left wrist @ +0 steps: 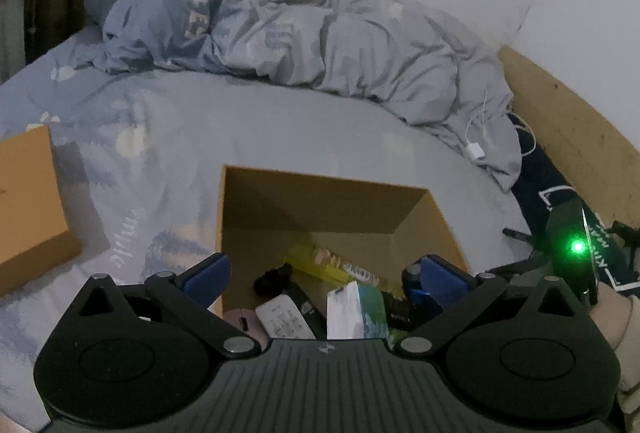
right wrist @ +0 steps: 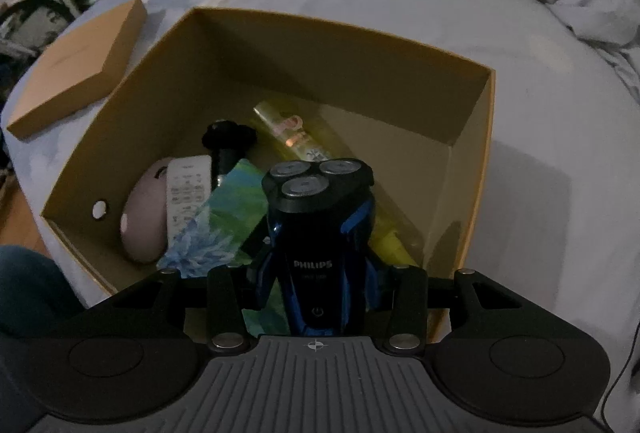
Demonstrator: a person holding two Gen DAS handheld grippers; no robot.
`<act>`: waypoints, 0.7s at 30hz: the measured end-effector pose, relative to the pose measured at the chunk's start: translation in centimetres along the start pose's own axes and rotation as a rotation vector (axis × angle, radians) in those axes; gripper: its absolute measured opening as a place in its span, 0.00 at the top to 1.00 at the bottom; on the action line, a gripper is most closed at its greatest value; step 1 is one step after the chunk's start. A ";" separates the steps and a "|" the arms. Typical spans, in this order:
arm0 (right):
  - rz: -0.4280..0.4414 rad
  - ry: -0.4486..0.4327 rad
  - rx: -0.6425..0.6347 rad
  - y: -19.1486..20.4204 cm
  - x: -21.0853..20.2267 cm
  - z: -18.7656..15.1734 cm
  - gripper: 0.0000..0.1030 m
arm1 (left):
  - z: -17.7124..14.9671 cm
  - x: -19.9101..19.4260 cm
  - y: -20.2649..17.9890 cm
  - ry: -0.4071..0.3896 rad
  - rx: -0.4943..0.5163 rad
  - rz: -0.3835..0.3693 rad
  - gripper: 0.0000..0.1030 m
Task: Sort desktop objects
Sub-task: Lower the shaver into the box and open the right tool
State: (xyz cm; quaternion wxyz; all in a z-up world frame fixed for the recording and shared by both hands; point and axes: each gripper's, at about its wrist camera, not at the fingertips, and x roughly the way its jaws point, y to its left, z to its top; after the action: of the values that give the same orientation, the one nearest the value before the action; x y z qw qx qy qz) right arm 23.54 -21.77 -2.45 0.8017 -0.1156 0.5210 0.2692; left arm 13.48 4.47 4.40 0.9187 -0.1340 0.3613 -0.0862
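**Now over the box: shaver in the right jaws, left jaws wide and bare**

Clamped between the right gripper's [right wrist: 318, 273] jaws stands a dark blue Philips electric shaver [right wrist: 318, 233], upright, its three round heads pointing away from the camera. It hangs above the near part of an open cardboard box [right wrist: 472, 169] that sits on the bed [right wrist: 540, 193].

Beyond and below the jaws, inside the box, lie a green-and-blue printed packet [right wrist: 228, 209], a pink rounded device [right wrist: 146, 217] with a white remote control [right wrist: 188, 189] leaning across it, a black object [right wrist: 226, 141] farther back, and a yellow tube [right wrist: 296, 137] running toward the far wall.

Left of the jaws and beyond the box, the box's flat lid [right wrist: 80, 69] rests on the sheet, just beside the box wall.

From the left wrist view, the left gripper [left wrist: 324, 273] hovers over the same box [left wrist: 320, 201] with its jaws spread wide and nothing between them; the blue pads [left wrist: 208, 273] sit to either side of the box contents. Far ahead of those jaws a crumpled grey-blue duvet [left wrist: 320, 45] is heaped, with a white cable [left wrist: 476, 141] at its right end.
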 end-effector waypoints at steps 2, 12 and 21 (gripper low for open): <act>-0.016 0.017 -0.007 -0.1 0.5 0.0 0.53 | -0.2 0.4 0.0 0.011 -0.004 -0.005 0.00; -0.094 0.074 -0.014 -0.5 1.8 0.5 0.51 | -0.4 1.0 0.0 0.033 -0.007 -0.009 0.00; -0.102 0.043 -0.003 -0.4 -0.1 -0.4 0.33 | -0.5 0.4 -0.7 0.026 0.001 -0.019 0.00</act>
State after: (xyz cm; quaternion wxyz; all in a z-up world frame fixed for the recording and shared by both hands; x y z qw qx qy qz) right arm 23.38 -22.30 -2.57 0.8027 -0.1490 0.5313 0.2262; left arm 13.34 3.65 4.01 0.9131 -0.1361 0.3720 -0.0970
